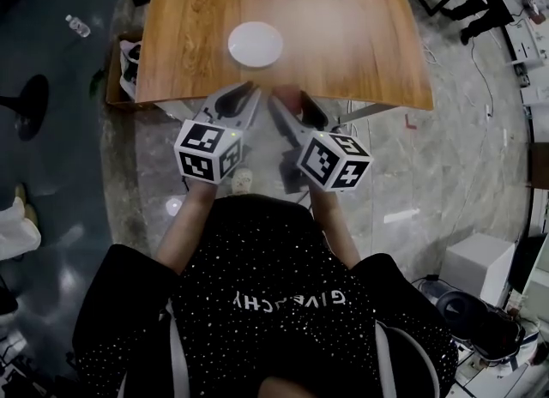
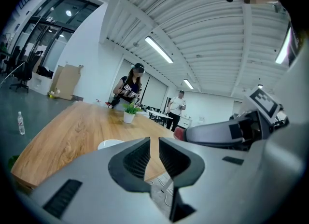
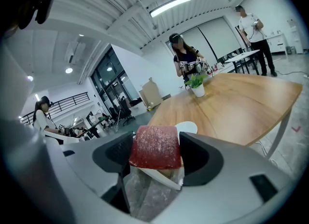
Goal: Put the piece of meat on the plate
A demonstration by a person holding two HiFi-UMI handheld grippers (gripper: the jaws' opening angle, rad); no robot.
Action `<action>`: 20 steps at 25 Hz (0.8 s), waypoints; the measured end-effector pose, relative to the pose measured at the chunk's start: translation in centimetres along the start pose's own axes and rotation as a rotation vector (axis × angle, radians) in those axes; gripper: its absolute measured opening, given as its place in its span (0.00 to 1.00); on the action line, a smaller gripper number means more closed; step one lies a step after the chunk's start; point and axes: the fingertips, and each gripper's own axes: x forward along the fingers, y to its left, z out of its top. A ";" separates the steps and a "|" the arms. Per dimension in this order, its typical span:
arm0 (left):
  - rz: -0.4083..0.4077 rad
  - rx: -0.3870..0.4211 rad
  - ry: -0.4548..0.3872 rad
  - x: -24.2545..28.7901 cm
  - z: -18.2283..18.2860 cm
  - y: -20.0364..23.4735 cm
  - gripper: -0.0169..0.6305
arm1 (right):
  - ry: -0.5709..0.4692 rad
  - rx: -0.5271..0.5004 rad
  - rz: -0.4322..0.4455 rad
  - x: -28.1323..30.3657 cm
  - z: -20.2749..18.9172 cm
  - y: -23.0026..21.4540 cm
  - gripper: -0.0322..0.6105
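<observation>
1. Table (image 1: 360, 45): wood top, on a glossy stone floor.
2. Plate (image 1: 255, 44): white, round, bare, near the table's near edge; also in the left gripper view (image 2: 110, 144).
3. Meat (image 3: 155, 147): 1 red slab with a pale layer beneath, clamped between the right gripper's 2 jaws. In the head view it hangs at the table's near edge, just short of the plate and not on it. In the right gripper view the plate's rim (image 3: 189, 127) shows just behind it.
4. Right gripper (image 1: 296, 106): jaws wide apart, pressed on both sides of the meat; marker cube at the rear.
5. Left gripper (image 1: 243, 94): beside the right one, pointing at the plate. In its own view (image 2: 154, 143) the 2 jaws stand a thin slit apart with nothing between them.
6. Plant (image 3: 196, 87): small, green, in a white pot at the table's far end.
7. Bottle (image 1: 77, 26): clear plastic, on the floor left of the table.
8. 2 people (image 2: 130, 89) beyond the far end of the table.
</observation>
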 end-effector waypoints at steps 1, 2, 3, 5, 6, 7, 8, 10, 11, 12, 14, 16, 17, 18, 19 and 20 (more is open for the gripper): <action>-0.002 0.001 0.000 0.2 0.1 0.2 0.13 | 0.000 0.002 -0.001 0.4 0.1 0.0 0.52; -0.003 0.003 0.000 0.4 0.3 0.4 0.13 | 0.000 0.004 -0.001 0.7 0.1 -0.1 0.52; -0.003 0.006 -0.001 0.4 0.4 0.6 0.13 | 0.001 0.006 -0.002 0.9 0.1 -0.1 0.52; 0.000 0.014 -0.009 0.3 0.5 0.6 0.13 | 0.003 0.010 -0.002 1.2 0.1 -0.2 0.52; 0.004 0.018 -0.011 0.2 0.5 0.7 0.13 | 0.002 0.012 0.000 1.3 0.0 -0.2 0.52; 0.008 0.019 -0.009 0.1 0.3 0.8 0.13 | 0.001 0.013 0.003 1.3 0.0 -0.2 0.52; 0.012 0.018 -0.004 0.0 0.0 0.9 0.13 | -0.001 0.013 0.006 1.4 -0.2 -0.3 0.52; 0.018 0.017 0.009 -0.4 -0.8 1.2 0.13 | -0.004 0.015 0.009 1.4 -0.6 -0.4 0.52; 0.020 0.019 0.013 -0.6 -1.0 1.2 0.13 | -0.005 0.019 0.008 1.4 -0.8 -0.4 0.52; 0.022 0.020 0.017 -0.8 -1.2 1.4 0.13 | -0.005 0.026 0.007 1.5 -1.0 -0.5 0.52; 0.026 0.021 0.024 -0.9 -1.4 1.8 0.13 | -0.005 0.043 0.008 1.8 -1.2 -0.6 0.52; 0.032 0.016 0.032 -0.8 -1.5 2.6 0.13 | -0.003 0.051 0.012 2.6 -1.2 -0.5 0.52; 0.033 0.012 0.035 -0.6 -1.5 3.0 0.13 | -0.001 0.050 0.013 3.0 -1.1 -0.4 0.52; 0.034 0.009 0.037 -0.3 -1.4 3.4 0.13 | 0.001 0.048 0.014 3.4 -0.9 -0.4 0.52; 0.034 0.006 0.038 0.1 -1.3 3.7 0.13 | 0.004 0.048 0.014 3.8 -0.7 -0.5 0.52; 0.034 0.003 0.039 0.5 -1.1 4.0 0.13 | 0.007 0.048 0.013 4.2 -0.4 -0.8 0.52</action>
